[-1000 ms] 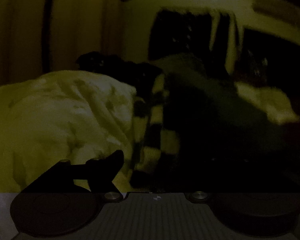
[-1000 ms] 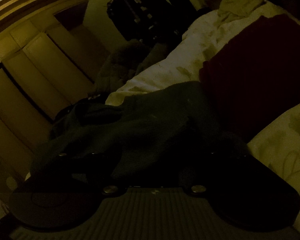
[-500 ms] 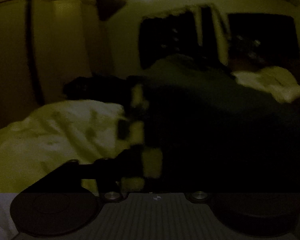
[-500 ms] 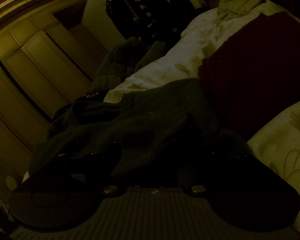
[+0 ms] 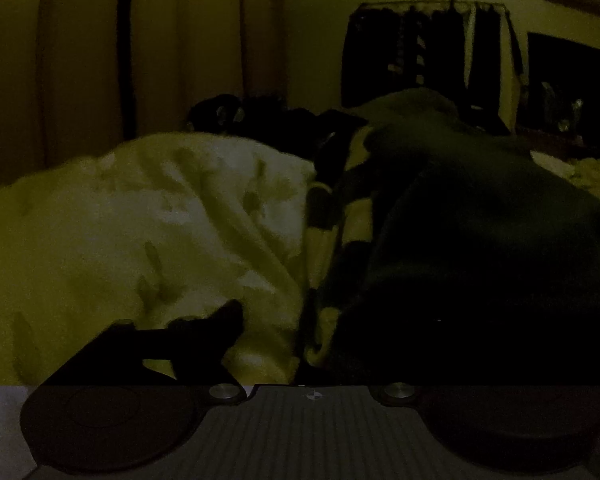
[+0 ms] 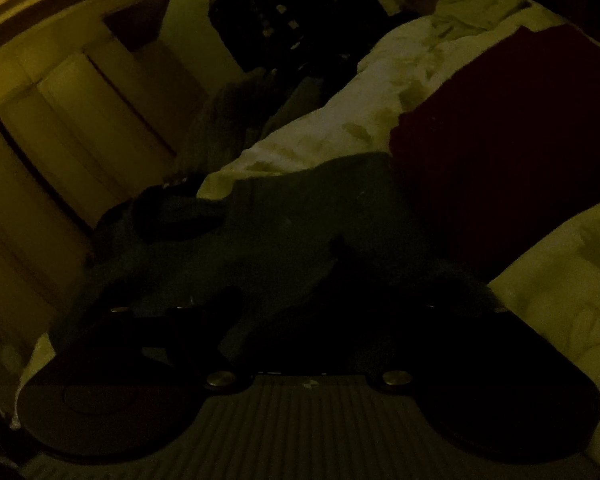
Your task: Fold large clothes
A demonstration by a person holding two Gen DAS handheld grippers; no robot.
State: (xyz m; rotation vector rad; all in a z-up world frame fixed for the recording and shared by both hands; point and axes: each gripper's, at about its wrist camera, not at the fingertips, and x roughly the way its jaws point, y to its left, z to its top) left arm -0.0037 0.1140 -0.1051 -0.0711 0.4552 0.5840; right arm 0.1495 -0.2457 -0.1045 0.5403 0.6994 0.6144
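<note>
In the gloom a dark garment (image 5: 480, 216) lies on the pale duvet (image 5: 140, 216) before both grippers, whose jaw states cannot be told.

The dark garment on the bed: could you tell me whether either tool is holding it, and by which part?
It cannot be told. The garment lies at both tools, left and right, but darkness hides the fingertips.

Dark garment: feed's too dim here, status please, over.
Both grippers' grip lost in shadow. Dark garment spread on the pale bedding, unfolded. Red cloth alongside; striped piece at its edge.
</note>
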